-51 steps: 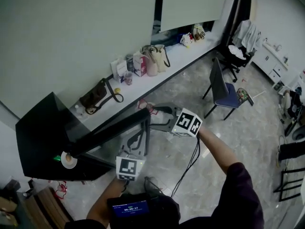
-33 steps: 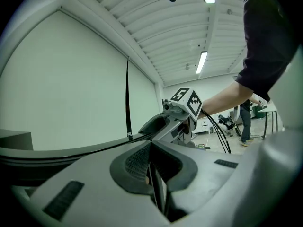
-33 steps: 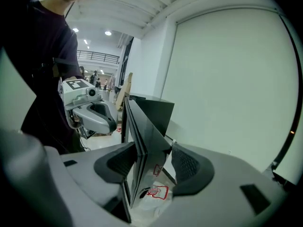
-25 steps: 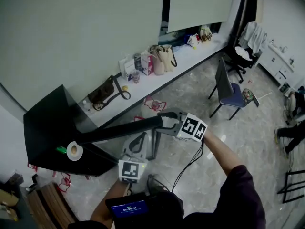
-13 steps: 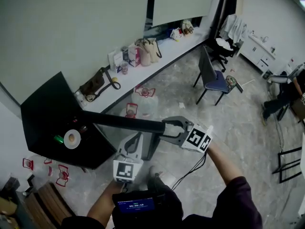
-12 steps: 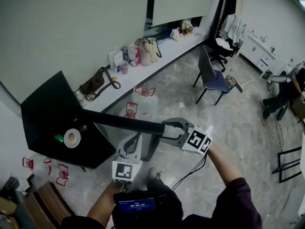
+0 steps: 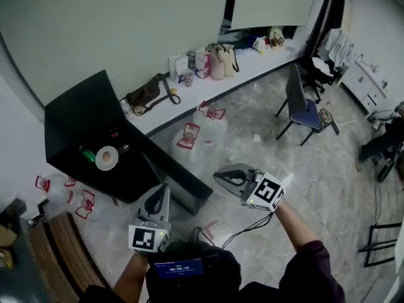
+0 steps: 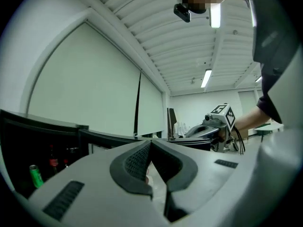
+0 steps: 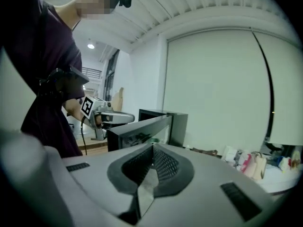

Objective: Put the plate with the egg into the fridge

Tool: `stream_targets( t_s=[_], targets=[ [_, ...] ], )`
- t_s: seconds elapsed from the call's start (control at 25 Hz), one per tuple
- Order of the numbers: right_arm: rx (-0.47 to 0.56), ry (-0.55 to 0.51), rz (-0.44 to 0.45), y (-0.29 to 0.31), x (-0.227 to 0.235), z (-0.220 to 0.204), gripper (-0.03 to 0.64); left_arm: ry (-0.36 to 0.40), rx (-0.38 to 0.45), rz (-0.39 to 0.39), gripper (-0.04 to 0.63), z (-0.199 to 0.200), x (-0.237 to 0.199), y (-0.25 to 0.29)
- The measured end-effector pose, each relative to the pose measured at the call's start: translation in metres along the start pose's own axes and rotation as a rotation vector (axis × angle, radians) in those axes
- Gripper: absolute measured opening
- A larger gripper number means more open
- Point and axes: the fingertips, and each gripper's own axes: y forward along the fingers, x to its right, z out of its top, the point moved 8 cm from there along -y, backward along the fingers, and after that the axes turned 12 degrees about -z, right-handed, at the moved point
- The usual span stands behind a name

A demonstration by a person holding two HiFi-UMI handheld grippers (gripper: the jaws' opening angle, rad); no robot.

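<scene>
A white plate with an egg (image 7: 106, 158) sits on a shelf inside the black fridge (image 7: 82, 115) at the left of the head view. The fridge door (image 7: 183, 188) hangs open toward me. My left gripper (image 7: 164, 188) is shut and empty, near the door's lower edge. My right gripper (image 7: 219, 174) hovers just right of the door; its jaws have just been closing and nothing lies between them. In the left gripper view the left gripper (image 8: 150, 143) shows its tips together, and the right gripper (image 9: 153, 148) does the same in its own view.
A green can (image 7: 87, 154) lies beside the plate. A long white counter (image 7: 252, 65) with bags and cartons runs along the wall. Water jugs (image 7: 211, 128) stand on the floor by the fridge, a blue chair (image 7: 303, 109) farther right.
The right gripper was at the fridge door's end; now it is off the door and shut. Both grippers have drawn back. The plate has not moved on its shelf.
</scene>
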Motion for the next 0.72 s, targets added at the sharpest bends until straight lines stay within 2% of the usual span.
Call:
stream_targets(
  t_s=[0.08,0.12,0.24,0.36,0.56,0.72],
  targets=[
    [0.010,-0.002,0.100,0.020,-0.021,0.002,0.009,0.009,-0.026,0.059,0.009,-0.031,-0.009,-0.028],
    [0.014,-0.001,0.141,0.027,-0.031,0.002,0.009,0.013,-0.032,0.090,0.009,-0.032,-0.011,-0.039],
    [0.042,0.017,0.216,0.042,-0.050,0.002,0.008,0.014,-0.032,0.193,0.009,0.001,-0.016,-0.062],
    [0.050,0.032,0.250,0.051,-0.064,0.003,0.008,0.018,-0.048,0.268,0.009,-0.002,-0.027,-0.089],
    [0.057,0.028,0.297,0.075,-0.107,0.017,0.008,0.061,-0.018,0.315,0.009,0.006,-0.047,-0.123],
    [0.084,0.022,0.307,0.102,-0.156,0.033,0.008,0.096,-0.006,0.293,0.009,0.011,-0.060,-0.152]
  ],
)
